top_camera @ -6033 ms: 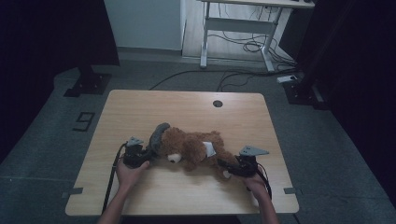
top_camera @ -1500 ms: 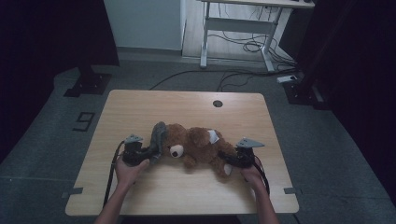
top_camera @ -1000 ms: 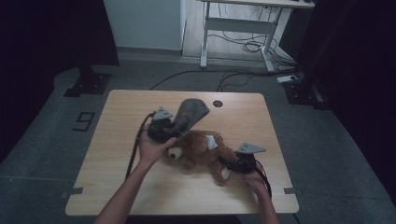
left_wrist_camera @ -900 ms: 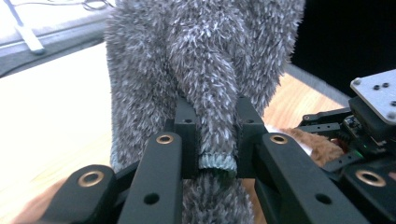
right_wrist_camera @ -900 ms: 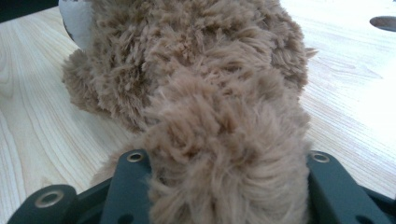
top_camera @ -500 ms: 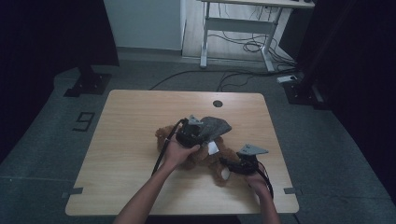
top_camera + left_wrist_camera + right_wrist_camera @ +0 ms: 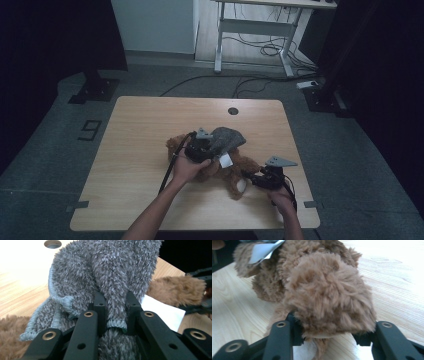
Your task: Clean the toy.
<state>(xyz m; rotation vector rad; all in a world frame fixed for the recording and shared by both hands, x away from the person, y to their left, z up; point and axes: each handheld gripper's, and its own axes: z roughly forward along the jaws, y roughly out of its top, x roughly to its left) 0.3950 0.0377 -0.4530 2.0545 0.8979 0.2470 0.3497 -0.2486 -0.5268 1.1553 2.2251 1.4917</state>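
The bear [image 7: 222,167] lies at the table's [image 7: 140,150] centre, a little toward four o'clock, head toward nine o'clock and legs toward four. A white tag [image 7: 226,160] shows on its middle.

The left gripper [image 7: 201,149] is clamped on a fold of the grey fleece [image 7: 226,139], its jaws nearly together with the hemmed edge pinched between them, as the left gripper view shows [image 7: 113,312]. The fleece hangs draped over the bear's body, toward twelve o'clock from the left hand [image 7: 187,167]. It looks like a small garment or hat being laid onto the toy, though I cannot tell which from its shape. Holding it by the hem would keep an opening free to spread.

The right gripper [image 7: 257,181] has its jaws on either side of a furry paw [image 7: 329,297], which fills the gap between them. They have just been closing. They seem to press the fur, though the pile hides the pads. This grip likely pins the bear so it does not slide while the fleece is pulled over.

The left forearm reaches in from six o'clock, angled toward one, wrist bent over the bear's chest. The right hand [image 7: 280,197] sits low near the table's five o'clock edge, gripper pointing toward nine.
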